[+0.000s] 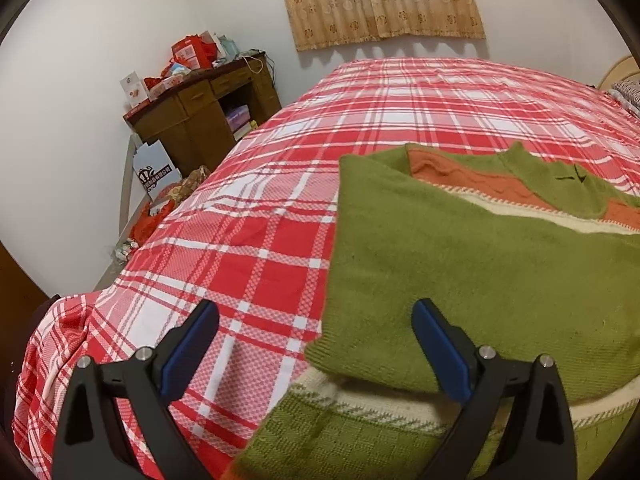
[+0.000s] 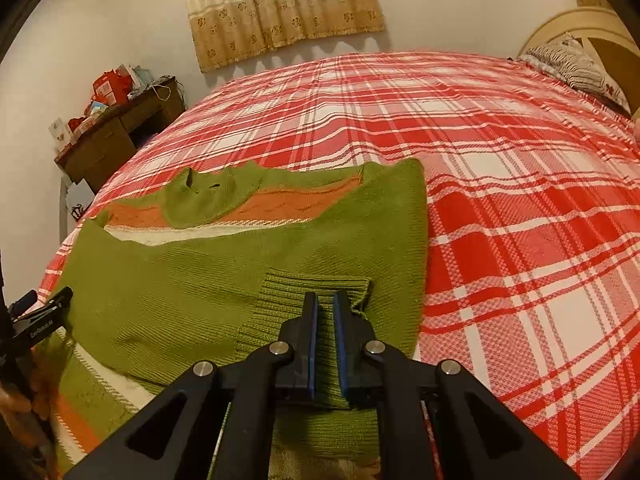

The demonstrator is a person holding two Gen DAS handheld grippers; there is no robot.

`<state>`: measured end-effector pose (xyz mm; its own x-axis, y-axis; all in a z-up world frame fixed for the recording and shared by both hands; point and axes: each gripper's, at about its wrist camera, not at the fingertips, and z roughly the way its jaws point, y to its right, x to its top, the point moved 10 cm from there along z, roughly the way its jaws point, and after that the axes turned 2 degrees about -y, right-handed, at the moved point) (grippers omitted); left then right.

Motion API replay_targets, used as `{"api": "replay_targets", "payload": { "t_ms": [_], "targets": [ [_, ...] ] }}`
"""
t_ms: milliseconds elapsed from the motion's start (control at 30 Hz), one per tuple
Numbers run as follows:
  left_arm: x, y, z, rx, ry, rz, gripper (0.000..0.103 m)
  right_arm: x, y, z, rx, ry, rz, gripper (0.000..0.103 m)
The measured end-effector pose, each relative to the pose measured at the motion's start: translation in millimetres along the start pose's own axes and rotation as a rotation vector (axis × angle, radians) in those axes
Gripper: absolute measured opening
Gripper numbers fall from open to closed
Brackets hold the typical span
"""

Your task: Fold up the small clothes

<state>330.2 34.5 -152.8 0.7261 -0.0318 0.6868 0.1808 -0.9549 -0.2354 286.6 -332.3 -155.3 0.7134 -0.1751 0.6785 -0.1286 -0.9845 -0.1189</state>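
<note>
A small green knit sweater with orange and cream stripes lies on the red plaid bed, both sleeves folded over its front. It also shows in the left wrist view. My right gripper is shut on the ribbed green sleeve cuff, low over the sweater's middle. My left gripper is open and empty, hovering over the sweater's left edge near the hem; its right finger is above the green knit. The left gripper shows at the left edge of the right wrist view.
The red and white plaid bedspread covers the wide bed. A brown desk with red boxes stands by the far left wall, with bags on the floor below. A pillow and headboard are at the far right. A curtain hangs behind.
</note>
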Motion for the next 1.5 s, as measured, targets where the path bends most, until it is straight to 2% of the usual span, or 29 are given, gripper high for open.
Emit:
{"api": "replay_targets", "payload": {
  "t_ms": [33,100,167,233,433,533,667,767,833,967,1100,1133,1167,1200,1267,1367,1500],
  "targets": [
    [-1.2,0.6,-0.8,-0.003,-0.001,-0.002,0.100,-0.3,-0.4,-10.5,-0.058,0.021,-0.019,0.008],
    [-2.4,1.8,-0.4,-0.008,-0.007,-0.008,0.102,-5.9,-12.2,-26.6,-0.050,0.048,-0.058,0.008],
    [-3.7,0.8,3.2,-0.023,-0.020,-0.024,0.103,-18.5,-22.8,-29.1,-0.036,0.024,-0.110,0.008],
    [-4.4,0.0,5.1,-0.037,-0.027,-0.035,0.103,-31.2,-22.3,-18.4,-0.059,-0.012,-0.142,0.008],
    [-5.6,-0.1,5.7,-0.054,-0.031,-0.048,0.103,-28.6,-14.0,-15.9,0.030,0.012,-0.045,0.008],
    [-6.5,-0.8,4.8,-0.069,-0.035,-0.058,0.103,-27.0,-13.7,-14.4,0.040,0.016,-0.036,0.008],
    [-21.2,-2.7,-0.3,-0.101,-0.066,-0.065,0.103,-27.3,-17.0,-14.0,0.011,0.019,-0.056,0.008],
    [-37.9,-2.7,-22.9,-0.109,-0.027,-0.035,0.103,-27.7,-18.9,-14.5,-0.015,0.020,-0.077,0.008],
    [-53.6,2.8,-32.2,-0.099,-0.035,0.019,0.103,-28.0,-18.7,-14.8,-0.017,0.017,-0.077,0.008],
    [-72.4,7.0,-59.7,-0.086,0.028,0.090,0.103,-29.9,-16.5,-16.7,-0.012,-0.001,-0.061,0.009],
    [-92.7,6.8,-79.2,-0.112,0.040,0.117,0.103,-53.8,-16.7,-33.6,-0.036,-0.049,-0.041,0.009],
    [-95.0,4.5,-81.2,-0.124,0.039,0.115,0.103,-60.7,-18.0,-43.0,-0.042,-0.032,-0.047,0.011],
    [-97.5,3.7,-83.3,-0.132,0.037,0.114,0.103,-72.6,-18.6,-46.5,-0.053,-0.064,-0.051,0.031],
    [-100.5,2.4,-85.5,-0.140,0.033,0.115,0.103,-85.7,-19.9,-55.1,-0.050,-0.075,-0.054,0.037],
    [-103.6,0.7,-91.2,-0.153,0.029,0.127,0.103,-101.5,-23.6,-79.1,-0.053,-0.042,-0.075,0.051],
    [-108.8,0.1,-100.5,-0.165,0.018,0.164,0.103,-123.5,-26.4,-110.9,-0.047,-0.011,-0.097,0.054],
    [-116.0,-2.5,-123.5,-0.224,0.041,0.162,0.103,-144.4,-14.7,-163.5,-0.002,0.066,-0.043,0.054]
  ]
}}
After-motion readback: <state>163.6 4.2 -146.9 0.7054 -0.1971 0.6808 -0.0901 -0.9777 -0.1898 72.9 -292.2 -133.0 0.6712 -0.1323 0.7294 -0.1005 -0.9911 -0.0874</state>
